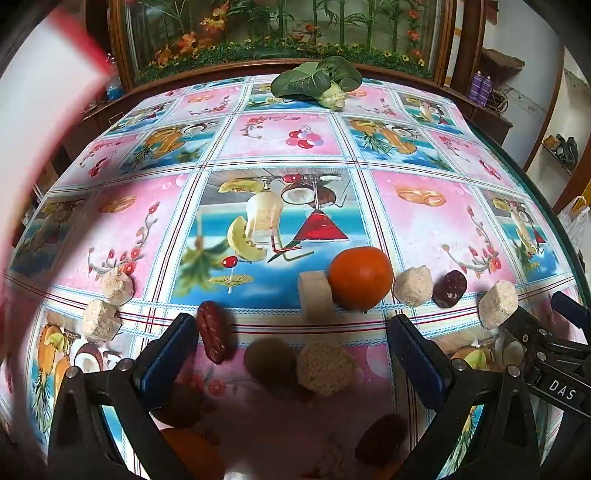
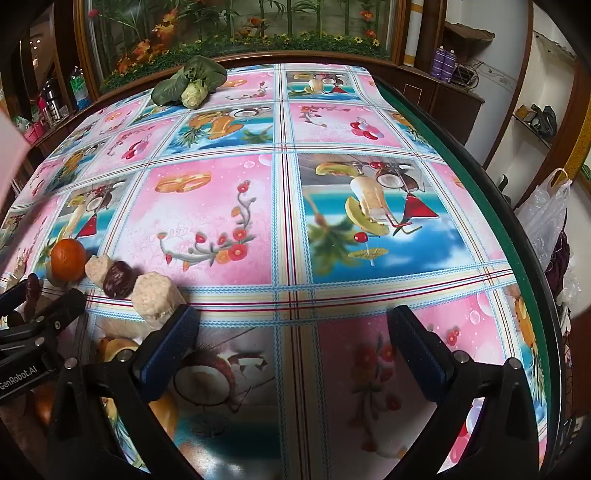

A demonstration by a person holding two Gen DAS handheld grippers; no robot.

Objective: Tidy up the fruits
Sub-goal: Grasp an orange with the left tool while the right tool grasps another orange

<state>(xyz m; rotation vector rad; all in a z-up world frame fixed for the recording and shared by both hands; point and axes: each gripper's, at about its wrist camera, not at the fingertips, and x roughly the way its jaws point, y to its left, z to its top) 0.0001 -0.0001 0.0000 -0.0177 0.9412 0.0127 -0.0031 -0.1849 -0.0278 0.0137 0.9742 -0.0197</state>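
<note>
Left tongs (image 1: 291, 354) wide open | right tongs (image 2: 291, 347) open | date (image 1: 215, 332) lengthwise, pointing away

Home dining or living room. Table (image 2: 436, 122) under glass with a printed fruit-pattern tablecloth (image 1: 288, 140). Behind it a wood-framed glass display (image 1: 280, 33) of artificial flowers and bamboo. Dark wooden sideboard (image 2: 450, 92) with 2 purple spray cans (image 2: 444, 62), wall shelves (image 2: 535, 122), plastic bag (image 2: 546, 210) hanging at right, bottles (image 2: 79, 90) at left.
</note>
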